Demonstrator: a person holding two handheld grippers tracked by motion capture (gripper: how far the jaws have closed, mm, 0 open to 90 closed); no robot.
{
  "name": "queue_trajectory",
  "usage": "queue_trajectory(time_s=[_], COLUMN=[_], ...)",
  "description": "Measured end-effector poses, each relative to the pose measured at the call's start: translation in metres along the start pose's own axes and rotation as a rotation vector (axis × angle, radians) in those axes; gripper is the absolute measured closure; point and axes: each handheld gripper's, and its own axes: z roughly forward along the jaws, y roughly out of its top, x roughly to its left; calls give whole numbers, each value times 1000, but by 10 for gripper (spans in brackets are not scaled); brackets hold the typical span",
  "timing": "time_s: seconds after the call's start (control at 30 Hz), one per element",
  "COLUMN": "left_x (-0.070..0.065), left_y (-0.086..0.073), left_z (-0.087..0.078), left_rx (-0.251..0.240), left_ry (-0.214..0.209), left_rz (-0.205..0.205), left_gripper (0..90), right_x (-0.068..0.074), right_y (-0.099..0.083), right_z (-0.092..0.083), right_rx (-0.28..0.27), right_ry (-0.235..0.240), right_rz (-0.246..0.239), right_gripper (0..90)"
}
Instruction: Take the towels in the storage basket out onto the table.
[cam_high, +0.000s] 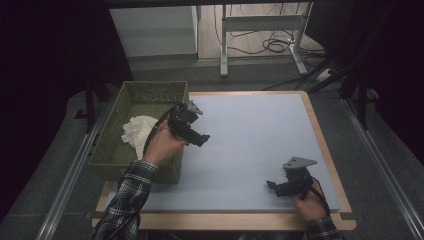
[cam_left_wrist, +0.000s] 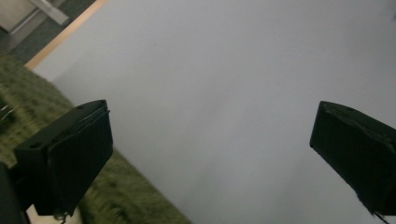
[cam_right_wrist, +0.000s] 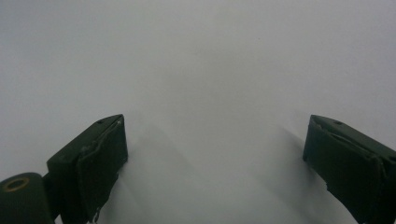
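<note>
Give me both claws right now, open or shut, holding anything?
Left claw: open, holding nothing, beside the green basket.
Right claw: open, holding nothing, low over the grey mat.

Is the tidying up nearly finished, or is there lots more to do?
It looks nearly finished. Done: a white cloth lies inside the green basket. In hand: nothing; the left hand-held gripper is open at the basket's edge, and the right hand-held gripper is open, low over the grey mat. Left: probably little, since nothing else lies on the mat.
</note>
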Motion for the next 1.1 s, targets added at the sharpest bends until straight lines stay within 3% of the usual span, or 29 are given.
queue_trajectory(time_s=[0.27, 0.5, 0.73, 0.8, 0.9, 1.1], left_x=[32, 51, 73, 78, 83, 96], left_y=[-19, -31, -52, -56, -60, -72], left_z=[-4, -6, -10, -10, -11, -4], left_rx=[0, 13, -3, -27, -40, 31], left_ry=[12, 34, 16, -29, -20, 34], left_rz=[-78, -101, -149, -186, -209, -238], left_gripper=[0, 0, 0, 0, 0, 0], right_x=[0, 0, 0, 0, 0, 0], right_y=[0, 0, 0, 0, 0, 0], right_z=[0, 0, 0, 0, 0, 0], right_rx=[0, 0, 0, 0, 0, 0], right_ry=[0, 0, 0, 0, 0, 0], right_rz=[0, 0, 0, -1, 0, 0], right_gripper=[66, 66, 66, 66, 66, 65])
